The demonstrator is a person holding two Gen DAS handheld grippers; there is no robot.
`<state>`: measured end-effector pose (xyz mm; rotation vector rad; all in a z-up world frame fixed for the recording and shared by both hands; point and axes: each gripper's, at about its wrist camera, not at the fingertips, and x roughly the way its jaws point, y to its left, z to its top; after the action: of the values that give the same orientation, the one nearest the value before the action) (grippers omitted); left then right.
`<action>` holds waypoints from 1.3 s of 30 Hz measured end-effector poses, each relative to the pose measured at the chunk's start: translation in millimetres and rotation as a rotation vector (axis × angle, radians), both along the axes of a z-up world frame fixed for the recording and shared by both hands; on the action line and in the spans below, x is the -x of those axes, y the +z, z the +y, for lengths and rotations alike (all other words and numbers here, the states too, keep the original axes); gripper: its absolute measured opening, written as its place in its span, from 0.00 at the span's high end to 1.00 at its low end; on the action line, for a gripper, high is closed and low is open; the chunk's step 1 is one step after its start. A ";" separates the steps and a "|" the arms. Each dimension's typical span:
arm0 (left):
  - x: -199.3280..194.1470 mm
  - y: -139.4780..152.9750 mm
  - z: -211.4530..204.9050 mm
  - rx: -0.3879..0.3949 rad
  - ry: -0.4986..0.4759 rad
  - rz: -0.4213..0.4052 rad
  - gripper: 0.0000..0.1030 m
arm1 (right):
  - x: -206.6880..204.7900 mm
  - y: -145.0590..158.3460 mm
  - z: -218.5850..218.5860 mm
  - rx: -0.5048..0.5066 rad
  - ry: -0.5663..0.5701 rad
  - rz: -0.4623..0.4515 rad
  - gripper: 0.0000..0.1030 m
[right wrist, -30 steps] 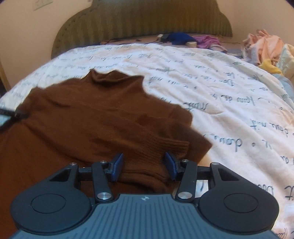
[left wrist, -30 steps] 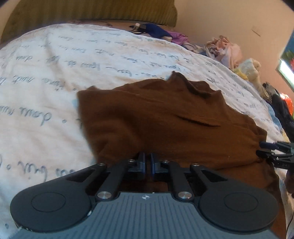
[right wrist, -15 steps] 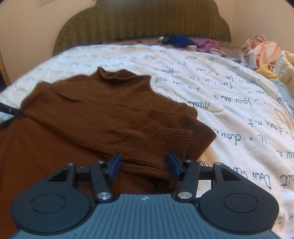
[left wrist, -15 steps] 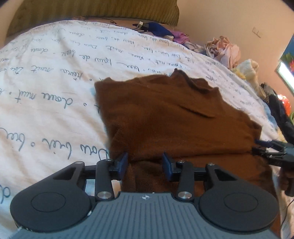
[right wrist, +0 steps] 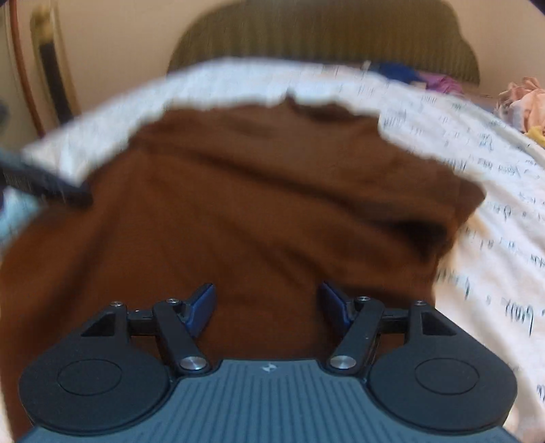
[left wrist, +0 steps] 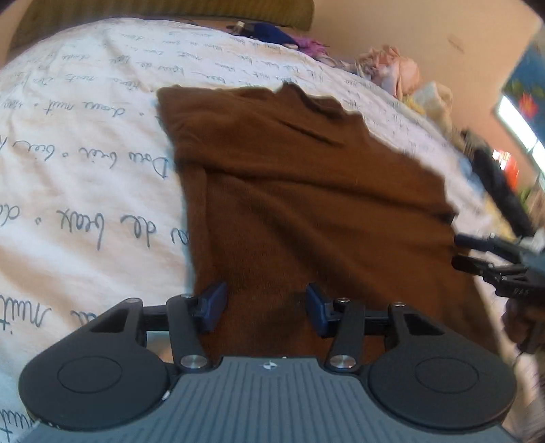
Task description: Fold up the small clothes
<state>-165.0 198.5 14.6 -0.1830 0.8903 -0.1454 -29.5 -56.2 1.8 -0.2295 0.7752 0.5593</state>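
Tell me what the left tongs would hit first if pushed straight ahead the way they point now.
Most likely the brown sweater: the open left tongs already sit over its near edge, and the fabric fills the line ahead. Beyond it lies the printed bedspread. How high the tongs are above the fabric is unclear.

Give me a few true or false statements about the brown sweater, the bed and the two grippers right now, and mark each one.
1. The brown sweater lies on a white bedspread printed with handwriting. True.
2. The left gripper is clamped shut on the sweater. False: its jaws stand apart, with the sweater's near edge between them.
3. The right gripper is open. True.
4. The sweater is blue. False: it is brown; the blue garment lies by the headboard.
5. A pile of pale clothes sits at the bed's far right side. True.
6. The headboard is red. False: it is olive green.
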 end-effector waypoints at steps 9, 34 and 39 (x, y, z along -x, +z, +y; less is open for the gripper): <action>53.0 18.6 4.6 0.037 0.008 0.003 0.53 | 61.2 28.7 -32.8 -0.084 -0.058 0.048 0.30; 147.9 -24.6 66.2 0.849 0.220 0.055 0.03 | 171.7 26.0 -104.3 -0.305 -0.259 0.116 0.22; 135.6 -36.5 63.4 0.922 0.228 0.062 0.01 | 171.4 20.9 -106.3 -0.359 -0.302 0.157 0.22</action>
<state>-300.6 261.8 -21.9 -1.1468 0.8032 -0.3318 -201.0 -162.4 22.7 0.2623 0.8284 0.4230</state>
